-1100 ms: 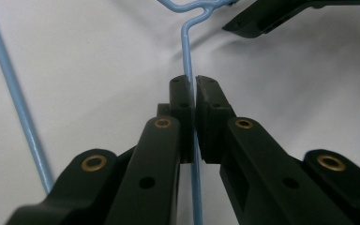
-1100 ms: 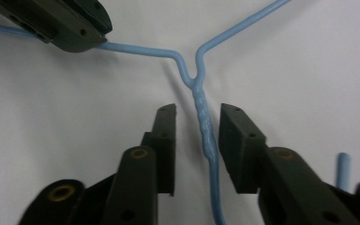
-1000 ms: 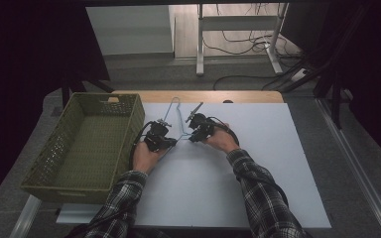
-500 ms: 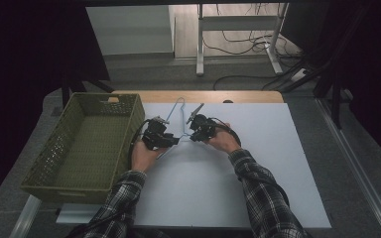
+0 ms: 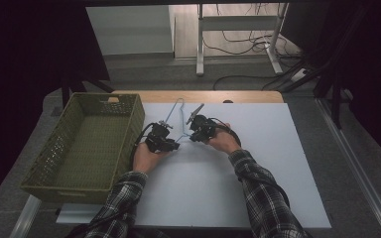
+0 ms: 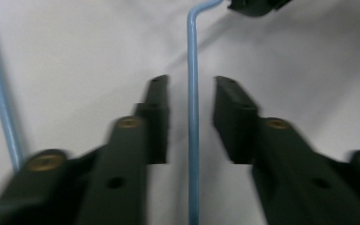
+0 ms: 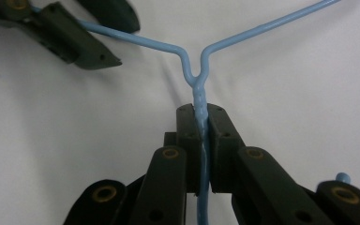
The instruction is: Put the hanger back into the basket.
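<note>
Already the hanger [image 7: 201,89] neck is clamped by the right gripper [image 7: 201,117]; its shoulder wire runs lengthwise, ungripped, between the left gripper's [image 6: 192,89] just-closing jaws.

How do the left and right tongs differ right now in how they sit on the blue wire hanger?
The right tongs are clamped shut on the blue wire hanger at its twisted neck; the left tongs stand apart, a straight run of wire passing between them untouched, after their jaws have just been closing. The right tongs sit below the fork of the two arms; the left tongs straddle one arm. Both lie low over the white table.
</note>
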`<state>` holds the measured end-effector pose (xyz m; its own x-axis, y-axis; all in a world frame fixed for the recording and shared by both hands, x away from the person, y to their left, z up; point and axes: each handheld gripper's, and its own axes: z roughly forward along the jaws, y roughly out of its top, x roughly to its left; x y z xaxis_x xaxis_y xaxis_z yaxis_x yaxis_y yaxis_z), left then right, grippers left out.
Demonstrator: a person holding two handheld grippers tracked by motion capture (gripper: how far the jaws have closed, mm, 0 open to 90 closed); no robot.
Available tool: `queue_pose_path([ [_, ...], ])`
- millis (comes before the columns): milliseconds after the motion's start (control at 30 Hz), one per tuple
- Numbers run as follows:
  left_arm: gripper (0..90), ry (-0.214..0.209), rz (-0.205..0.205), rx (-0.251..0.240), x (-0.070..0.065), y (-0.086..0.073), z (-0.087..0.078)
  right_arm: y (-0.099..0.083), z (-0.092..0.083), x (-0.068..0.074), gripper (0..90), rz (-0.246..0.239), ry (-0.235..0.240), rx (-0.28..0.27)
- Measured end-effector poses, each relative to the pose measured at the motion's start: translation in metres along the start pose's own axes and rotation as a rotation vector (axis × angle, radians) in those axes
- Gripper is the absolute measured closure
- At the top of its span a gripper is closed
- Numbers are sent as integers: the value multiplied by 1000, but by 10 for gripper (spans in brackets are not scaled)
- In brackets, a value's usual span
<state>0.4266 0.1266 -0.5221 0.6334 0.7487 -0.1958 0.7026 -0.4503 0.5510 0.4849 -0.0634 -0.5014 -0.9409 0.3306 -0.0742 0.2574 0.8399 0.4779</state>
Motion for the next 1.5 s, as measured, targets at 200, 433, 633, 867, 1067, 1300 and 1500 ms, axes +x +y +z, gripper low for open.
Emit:
queue_pose_path([
  [200, 860, -7, 20, -13, 1, -1, -1, 0, 1, -1, 836, 19, 24, 17],
  [433, 861, -11, 13, -16, 0, -1, 0, 5, -8, -2, 753, 28, 1, -9],
  [633, 834, -5, 13, 5, 2, -1, 1, 7, -3, 3, 846, -15, -15, 8],
  [867, 525, -16, 6, -105, -5, 6, -19, 4, -14, 3, 850, -3, -25, -44],
  [1067, 453, -11, 23, -156, -10, 9, -37, 1, -29, 3, 850, 11, -35, -85],
  [1300, 489, -39, 75, -137, -22, 9, -46, -6, -56, 11, 850, 20, -39, -103],
  [1500, 581, -115, 113, -81, -37, 12, -45, -17, -76, 26, 849, 28, -43, -106],
])
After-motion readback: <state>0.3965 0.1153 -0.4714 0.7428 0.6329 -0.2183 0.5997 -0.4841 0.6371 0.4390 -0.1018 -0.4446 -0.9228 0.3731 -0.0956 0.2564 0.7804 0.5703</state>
